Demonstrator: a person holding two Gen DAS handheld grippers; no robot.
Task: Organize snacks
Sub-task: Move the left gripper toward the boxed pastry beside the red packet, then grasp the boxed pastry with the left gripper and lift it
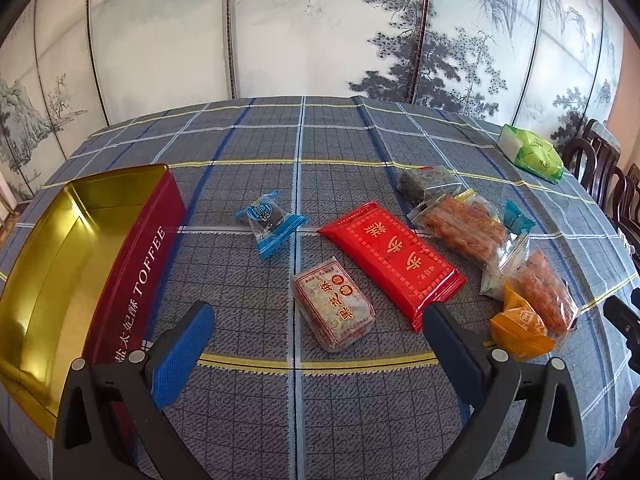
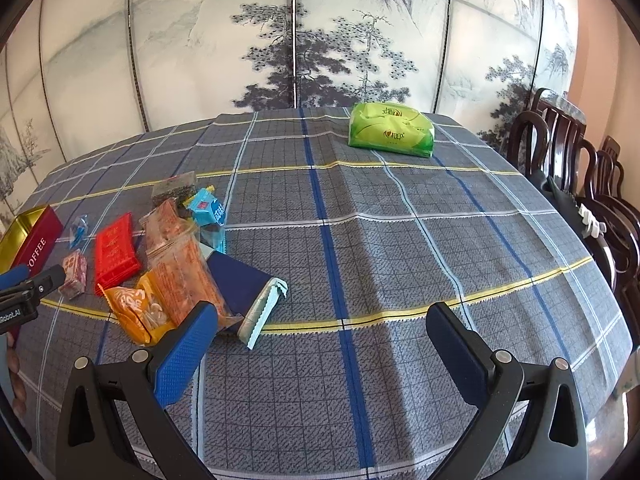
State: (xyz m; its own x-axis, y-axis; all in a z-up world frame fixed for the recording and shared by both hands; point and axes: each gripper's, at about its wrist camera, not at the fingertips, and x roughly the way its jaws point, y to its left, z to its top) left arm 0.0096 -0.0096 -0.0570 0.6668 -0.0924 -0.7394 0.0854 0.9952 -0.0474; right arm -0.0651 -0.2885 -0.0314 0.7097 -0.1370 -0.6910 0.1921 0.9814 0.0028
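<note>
An open red toffee tin [image 1: 72, 264] with a gold inside lies at the left, also seen as the tin [image 2: 36, 240] in the right wrist view. Snacks are scattered on the plaid cloth: a blue candy [image 1: 270, 220], a speckled clear-wrapped cake [image 1: 334, 306], a long red pack [image 1: 394, 258], orange-filled clear packs [image 1: 464, 228], an orange packet [image 1: 520, 330]. My left gripper [image 1: 320, 344] hovers open just in front of the speckled cake, holding nothing. My right gripper [image 2: 324, 344] is open over bare cloth, right of a dark blue pack [image 2: 240, 280] and the orange packet [image 2: 136, 308].
A green tissue pack [image 2: 390, 130] lies at the far side of the table [image 2: 400, 240]. Dark wooden chairs [image 2: 592, 184] stand along the right edge. A painted folding screen [image 1: 280, 28] closes off the back. A hand shows at the left edge of the right wrist view.
</note>
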